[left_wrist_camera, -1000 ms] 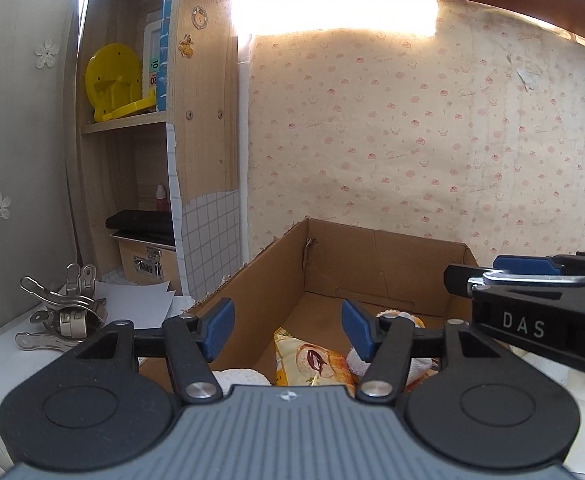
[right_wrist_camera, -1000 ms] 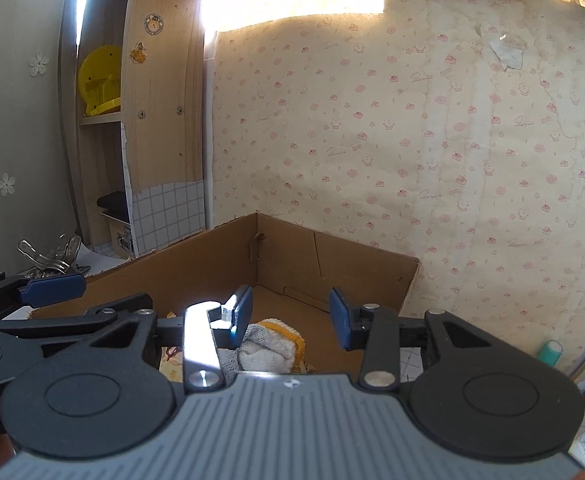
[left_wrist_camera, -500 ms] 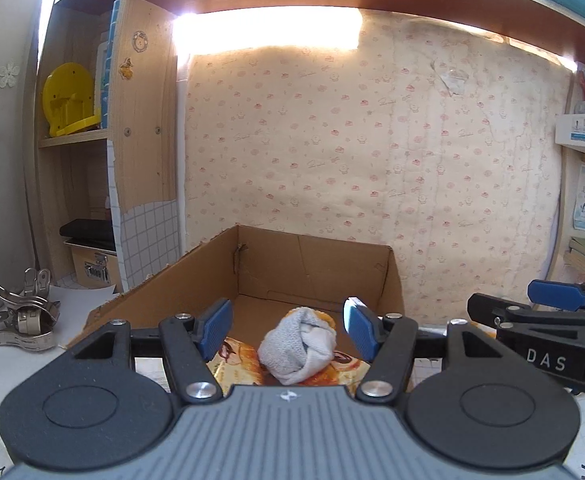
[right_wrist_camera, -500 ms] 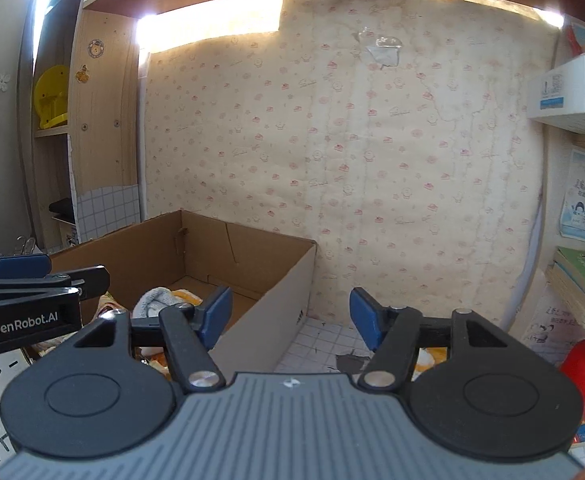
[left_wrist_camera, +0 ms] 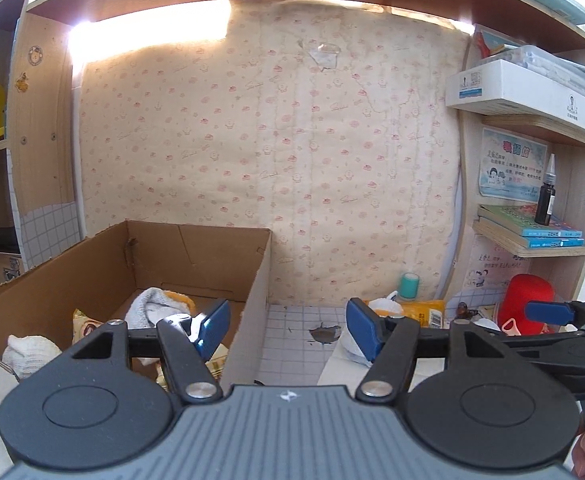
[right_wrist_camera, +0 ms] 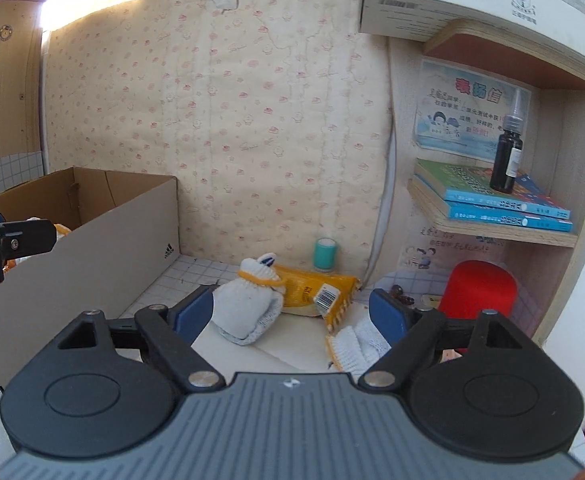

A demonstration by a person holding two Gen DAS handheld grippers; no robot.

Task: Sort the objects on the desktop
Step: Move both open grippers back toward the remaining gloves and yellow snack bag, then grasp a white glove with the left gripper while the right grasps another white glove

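Observation:
A brown cardboard box (left_wrist_camera: 196, 252) stands at the left and holds white knitted bundles (left_wrist_camera: 152, 308) and snack packets. My left gripper (left_wrist_camera: 288, 330) hovers over the box's right wall, jaws opening, nothing between them. My right gripper (right_wrist_camera: 291, 316) is further right, low over the desk, its jaws also opening wide and empty. Just ahead of it lie a white knitted bundle with a yellow band (right_wrist_camera: 252, 304), a yellow snack packet (right_wrist_camera: 312, 290) and a second white knitted piece (right_wrist_camera: 356, 344). Each gripper shows at the edge of the other's view.
A teal cylinder (right_wrist_camera: 324, 254) stands against the papered back wall. A red cup (right_wrist_camera: 480, 292) sits under the right-hand shelf. That shelf (right_wrist_camera: 492, 232) carries books and a dark bottle (right_wrist_camera: 506, 160). White paper (right_wrist_camera: 252, 352) lies under the bundle.
Both grippers swung right, from over the box to the desk beside it. The right gripper let go of a white bundle, which now lies in the box, and its jaws spread wide.

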